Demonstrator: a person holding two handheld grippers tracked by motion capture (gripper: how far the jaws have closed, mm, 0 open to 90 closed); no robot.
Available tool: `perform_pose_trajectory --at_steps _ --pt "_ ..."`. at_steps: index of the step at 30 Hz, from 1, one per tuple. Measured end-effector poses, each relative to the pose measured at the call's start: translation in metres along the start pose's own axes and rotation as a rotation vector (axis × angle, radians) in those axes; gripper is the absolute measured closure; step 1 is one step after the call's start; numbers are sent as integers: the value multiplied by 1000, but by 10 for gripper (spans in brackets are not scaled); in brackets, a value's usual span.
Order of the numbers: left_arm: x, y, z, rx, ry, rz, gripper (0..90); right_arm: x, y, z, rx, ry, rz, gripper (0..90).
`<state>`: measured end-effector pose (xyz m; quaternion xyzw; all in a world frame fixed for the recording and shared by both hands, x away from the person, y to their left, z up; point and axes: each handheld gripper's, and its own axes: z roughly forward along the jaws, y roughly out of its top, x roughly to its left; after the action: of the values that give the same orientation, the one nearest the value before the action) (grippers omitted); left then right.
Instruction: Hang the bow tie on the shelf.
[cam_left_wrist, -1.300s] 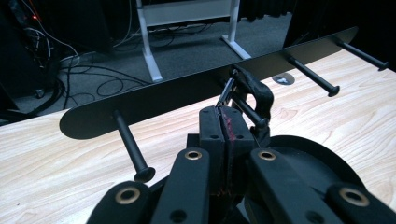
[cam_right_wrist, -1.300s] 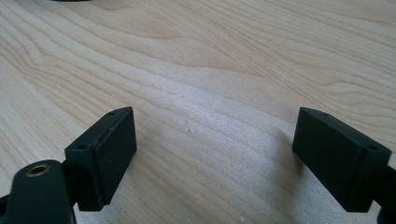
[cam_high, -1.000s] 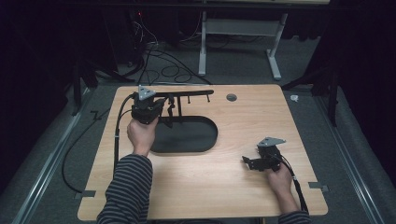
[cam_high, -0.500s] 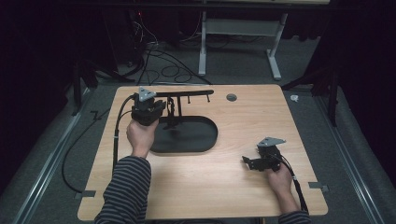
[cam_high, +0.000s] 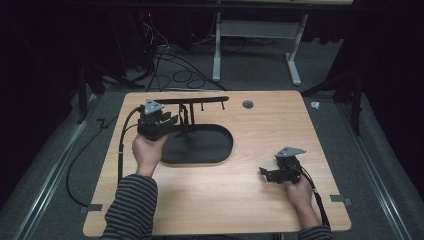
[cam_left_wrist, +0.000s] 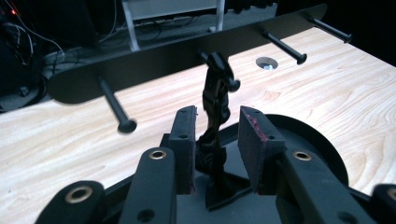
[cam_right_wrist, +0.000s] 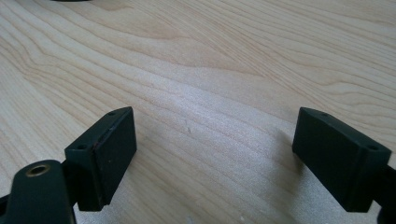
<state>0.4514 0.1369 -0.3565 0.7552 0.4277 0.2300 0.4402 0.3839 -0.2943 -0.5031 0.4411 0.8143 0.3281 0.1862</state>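
A black stand with an oval base (cam_high: 210, 150) and a long bar (cam_high: 195, 100) carrying several pegs (cam_left_wrist: 114, 105) stands at the back left of the wooden table (cam_high: 250, 200). A black twisted cord-like piece (cam_left_wrist: 215, 93) hangs down from one peg. My left gripper (cam_high: 167, 120) (cam_left_wrist: 217, 121) is at the stand with that piece between its pads. The jaws have just been opening and the pads stand clear of the piece on both sides. My right gripper (cam_high: 265, 174) (cam_right_wrist: 215, 149) rests low over bare wood at the front right, open, nothing between its fingers.
A round cable hole (cam_high: 247, 104) sits in the table behind the stand. Cables trail from both grippers off the table's sides. Grey floor, loose cables and a white table frame (cam_high: 217, 45) lie beyond the far edge.
The left gripper's jaws have spread apart at the stand and let go of the hanging piece. The right hand and gripper have not moved.
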Motion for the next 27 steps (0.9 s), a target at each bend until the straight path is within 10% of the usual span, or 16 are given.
perform_pose_trajectory --at_steps 27 --pt "6 -15 -33 -24 1 -29 582 0 0 0 -2 0 1 144"
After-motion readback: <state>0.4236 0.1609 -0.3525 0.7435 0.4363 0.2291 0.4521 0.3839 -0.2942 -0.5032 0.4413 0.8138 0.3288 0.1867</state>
